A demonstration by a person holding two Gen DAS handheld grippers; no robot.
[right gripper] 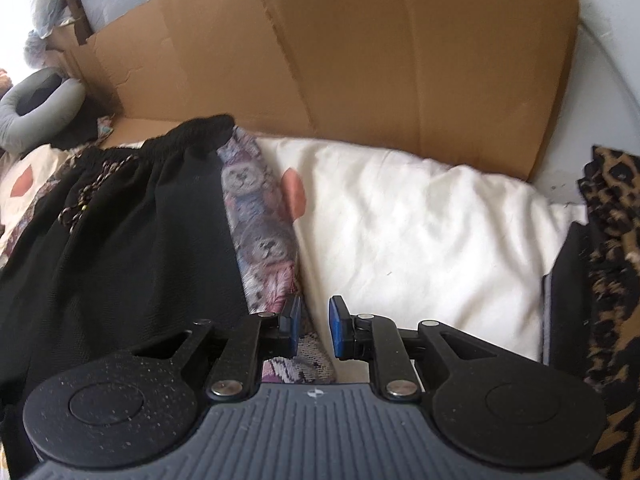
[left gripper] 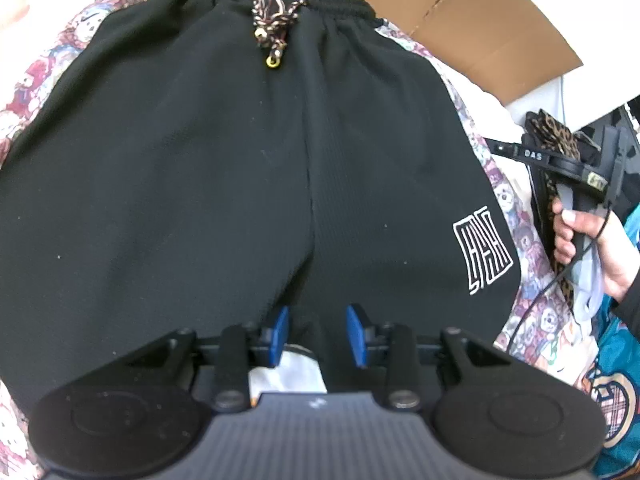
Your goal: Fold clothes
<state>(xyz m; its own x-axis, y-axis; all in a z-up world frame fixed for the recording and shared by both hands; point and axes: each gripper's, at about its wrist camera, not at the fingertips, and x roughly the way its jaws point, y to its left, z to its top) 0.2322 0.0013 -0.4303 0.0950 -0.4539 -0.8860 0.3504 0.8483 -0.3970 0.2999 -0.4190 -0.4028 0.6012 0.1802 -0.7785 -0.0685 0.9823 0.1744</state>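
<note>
Black shorts lie flat on a bear-print cloth, waistband away from me, with a knotted drawstring and a white logo. My left gripper hovers at the crotch hem with its blue pads apart; dark cloth lies between them without being pinched. In the right wrist view the shorts are at the left. My right gripper sits over the edge of the bear-print cloth with a narrow gap between its pads and nothing gripped. A hand holds that gripper beside the shorts.
A flattened cardboard box stands behind the bedding. White cloth with a salmon patch lies to the right, with a leopard-print garment past it. A grey ring cushion is at far left. A teal garment shows lower right.
</note>
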